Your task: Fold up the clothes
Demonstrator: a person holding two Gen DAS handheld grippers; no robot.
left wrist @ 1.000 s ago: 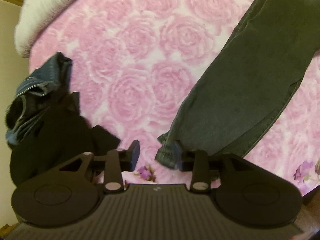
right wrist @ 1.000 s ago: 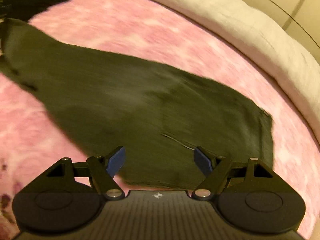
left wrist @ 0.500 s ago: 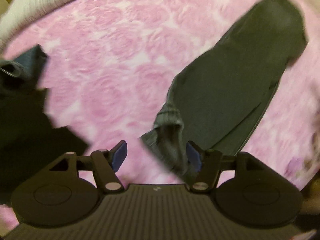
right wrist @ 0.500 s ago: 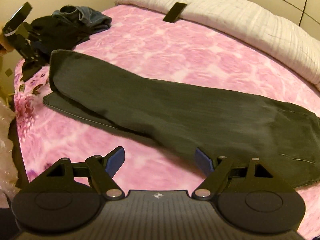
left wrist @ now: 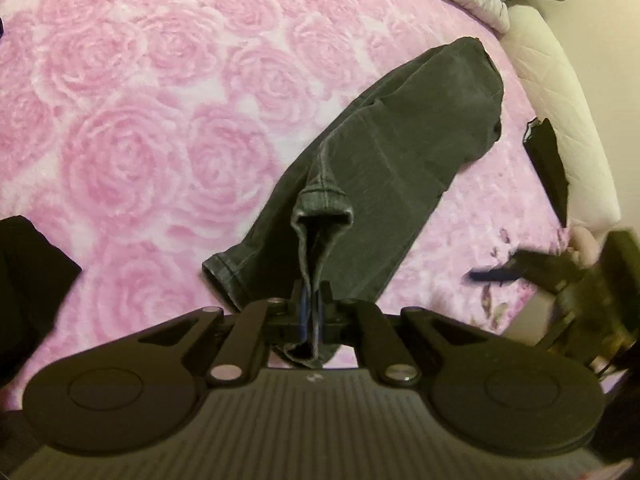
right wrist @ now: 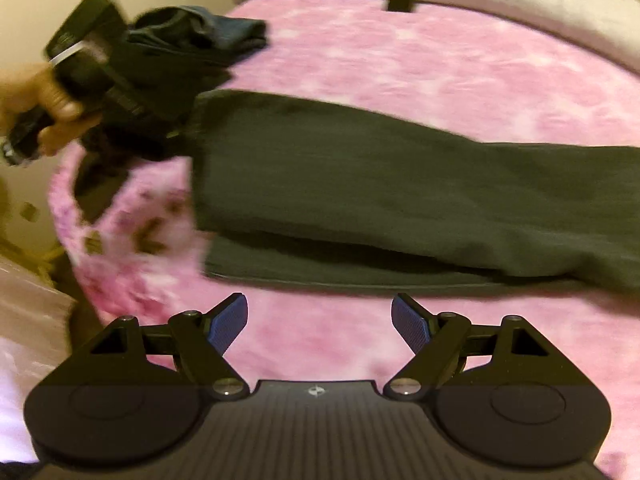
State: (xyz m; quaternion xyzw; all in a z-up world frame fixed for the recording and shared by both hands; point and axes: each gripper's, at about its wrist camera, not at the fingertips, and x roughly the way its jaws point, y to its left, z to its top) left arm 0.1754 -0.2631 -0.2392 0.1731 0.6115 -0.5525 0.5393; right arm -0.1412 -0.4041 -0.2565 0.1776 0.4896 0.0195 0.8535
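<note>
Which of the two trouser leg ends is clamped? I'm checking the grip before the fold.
The upper leg cuff, lifted and pinched shut in the left hand-held gripper. The other cuff lies flat on the pink blanket, beside it and unheld.

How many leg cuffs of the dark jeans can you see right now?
2: one cuff is pinched in the shut left gripper, the other cuff lies on the pink bedspread just left of it.
</note>
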